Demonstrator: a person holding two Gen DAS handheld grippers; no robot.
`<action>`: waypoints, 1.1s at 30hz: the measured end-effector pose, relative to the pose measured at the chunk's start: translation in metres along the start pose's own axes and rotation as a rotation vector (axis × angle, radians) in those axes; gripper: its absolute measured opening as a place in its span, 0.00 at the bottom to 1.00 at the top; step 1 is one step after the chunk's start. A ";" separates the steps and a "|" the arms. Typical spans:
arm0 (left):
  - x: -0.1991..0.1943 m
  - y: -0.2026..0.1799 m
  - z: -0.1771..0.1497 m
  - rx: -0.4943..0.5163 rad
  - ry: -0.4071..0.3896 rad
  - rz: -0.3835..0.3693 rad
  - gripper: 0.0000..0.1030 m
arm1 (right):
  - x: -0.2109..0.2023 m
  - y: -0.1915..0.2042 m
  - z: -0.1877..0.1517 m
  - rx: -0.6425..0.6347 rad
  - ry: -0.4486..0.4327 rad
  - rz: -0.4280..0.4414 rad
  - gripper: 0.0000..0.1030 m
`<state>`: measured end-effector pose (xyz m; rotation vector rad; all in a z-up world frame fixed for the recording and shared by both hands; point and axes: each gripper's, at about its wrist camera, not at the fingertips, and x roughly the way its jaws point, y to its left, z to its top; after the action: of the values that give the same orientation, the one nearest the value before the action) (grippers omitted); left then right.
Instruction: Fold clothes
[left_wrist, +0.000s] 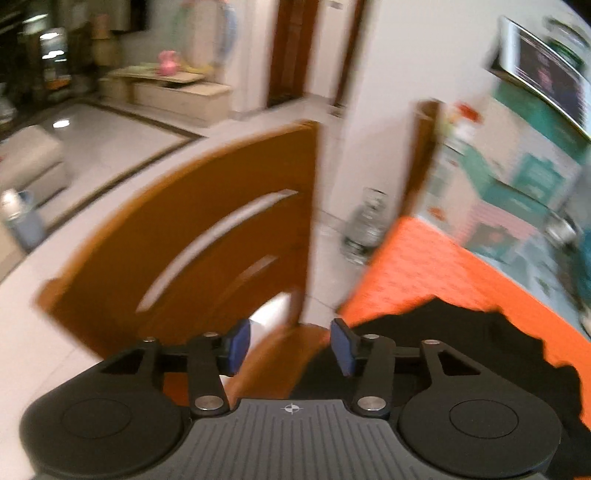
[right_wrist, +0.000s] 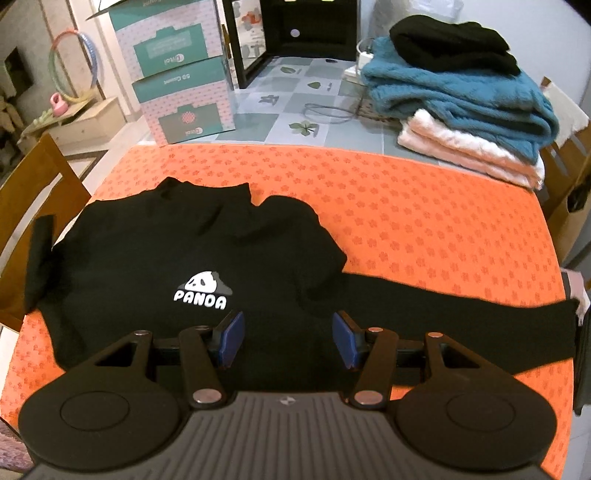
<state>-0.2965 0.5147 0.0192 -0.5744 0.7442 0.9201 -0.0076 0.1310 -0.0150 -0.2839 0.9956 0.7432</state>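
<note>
The left tongs (left_wrist: 290, 345) stand released, blue pads (left_wrist: 236, 345) apart with nothing between them; they hang past the counter's left edge, over a wooden chair (left_wrist: 207, 229), with the edge of the black shirt (left_wrist: 461, 332) just to their right. The right tongs (right_wrist: 288, 339) are likewise parted and empty, hovering above the shirt's (right_wrist: 184, 251) lower hem without visibly touching it.

The shirt lies spread face up on the near left part of the counter (right_wrist: 424, 221), its white panda print (right_wrist: 203, 291) showing. One sleeve (right_wrist: 443, 314) stretches to the counter's right edge; the other sleeve (right_wrist: 40, 254) hangs over the left edge.

Only the right view shows the whole shirt and the stack of folded clothes (right_wrist: 461, 103) at the far right corner: a black piece on top, a teal fleece beneath, pale ones at the bottom. The left view (badly blurred) gives instead the chair, a clear bottle (left_wrist: 364, 225) on the floor and the tiled room beyond.

An orange flower-patterned cloth covers the near counter; the far part has a grey chequered cover. Two teal and pink boxes (right_wrist: 181, 74) stand stacked at the far left edge, with a dark cabinet (right_wrist: 295, 33) behind. A hoop (right_wrist: 74, 66) leans against the wall beyond.
</note>
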 end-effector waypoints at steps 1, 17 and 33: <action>0.005 -0.008 0.000 0.033 0.015 -0.024 0.54 | 0.002 -0.001 0.004 -0.008 0.000 -0.001 0.58; 0.113 -0.124 0.016 0.455 0.152 -0.194 0.55 | 0.095 -0.023 0.078 -0.115 0.073 0.030 0.58; 0.130 -0.152 0.006 0.549 0.082 -0.254 0.06 | 0.123 -0.028 0.089 -0.071 0.038 0.058 0.07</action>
<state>-0.1121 0.5082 -0.0587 -0.2119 0.9293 0.4282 0.1096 0.2119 -0.0741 -0.3333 1.0183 0.8293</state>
